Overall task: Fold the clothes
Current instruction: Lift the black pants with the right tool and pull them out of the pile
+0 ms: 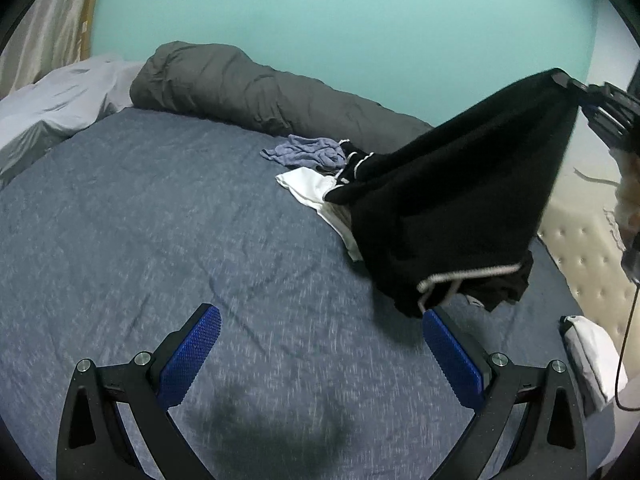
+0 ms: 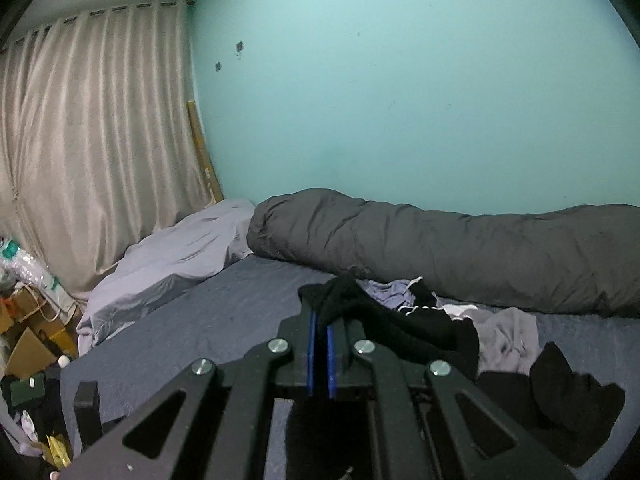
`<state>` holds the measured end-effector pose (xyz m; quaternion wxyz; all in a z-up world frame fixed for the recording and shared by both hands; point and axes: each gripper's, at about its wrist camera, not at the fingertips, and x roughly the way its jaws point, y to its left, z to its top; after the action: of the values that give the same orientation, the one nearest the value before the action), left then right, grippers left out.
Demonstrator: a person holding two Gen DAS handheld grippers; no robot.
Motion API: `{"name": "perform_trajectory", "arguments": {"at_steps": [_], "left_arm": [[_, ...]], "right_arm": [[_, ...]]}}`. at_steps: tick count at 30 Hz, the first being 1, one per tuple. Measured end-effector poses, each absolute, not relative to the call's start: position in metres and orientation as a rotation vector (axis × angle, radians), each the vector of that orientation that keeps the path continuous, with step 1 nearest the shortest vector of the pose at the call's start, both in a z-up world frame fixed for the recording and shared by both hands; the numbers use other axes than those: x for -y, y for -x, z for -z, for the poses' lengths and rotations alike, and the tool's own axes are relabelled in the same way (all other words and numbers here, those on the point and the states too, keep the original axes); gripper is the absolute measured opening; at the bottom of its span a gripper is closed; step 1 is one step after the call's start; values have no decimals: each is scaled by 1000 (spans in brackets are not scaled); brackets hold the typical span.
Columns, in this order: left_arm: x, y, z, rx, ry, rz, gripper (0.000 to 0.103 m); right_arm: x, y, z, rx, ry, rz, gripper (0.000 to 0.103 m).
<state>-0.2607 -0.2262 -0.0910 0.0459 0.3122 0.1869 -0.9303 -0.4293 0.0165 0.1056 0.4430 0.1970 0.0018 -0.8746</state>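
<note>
A black garment with white trim (image 1: pixel 452 200) hangs stretched above the blue bed, lifted by one corner at the upper right. My right gripper (image 1: pixel 560 78) is shut on that corner. In the right wrist view the black garment (image 2: pixel 352 300) bunches between the blue pads of my right gripper (image 2: pixel 321 316) and drapes away to the right. My left gripper (image 1: pixel 320 320) stands open and empty low over the bed (image 1: pixel 160 220), left of the garment's hanging hem. Under the garment lie a white garment (image 1: pixel 308 188) and a lilac-blue one (image 1: pixel 308 150).
A rolled grey duvet (image 1: pixel 260 92) lies along the teal wall. Pale pillows (image 1: pixel 60 100) sit at the far left, with a curtain (image 2: pixel 92 140) behind them. More loose clothes (image 2: pixel 508 336) lie on the bed. Boxes and clutter (image 2: pixel 32 332) stand on the floor beside it.
</note>
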Motion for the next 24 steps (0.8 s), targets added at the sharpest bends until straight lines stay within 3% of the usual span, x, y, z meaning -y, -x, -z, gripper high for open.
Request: {"name": "perform_trajectory", "arguments": {"at_steps": [8,16,24], "left_arm": [[199,218,106,-550,-912,2893,103],[181,137,86,-590,-870,2905,103],[163,97,91,-598,-966,2897,103]], "right_arm": [[-64,360,-117,-13,-378,2229,4],[-106,238,-136,-57,-342,2209,4],[-143,189,-62,59,-549,2198,4]]}}
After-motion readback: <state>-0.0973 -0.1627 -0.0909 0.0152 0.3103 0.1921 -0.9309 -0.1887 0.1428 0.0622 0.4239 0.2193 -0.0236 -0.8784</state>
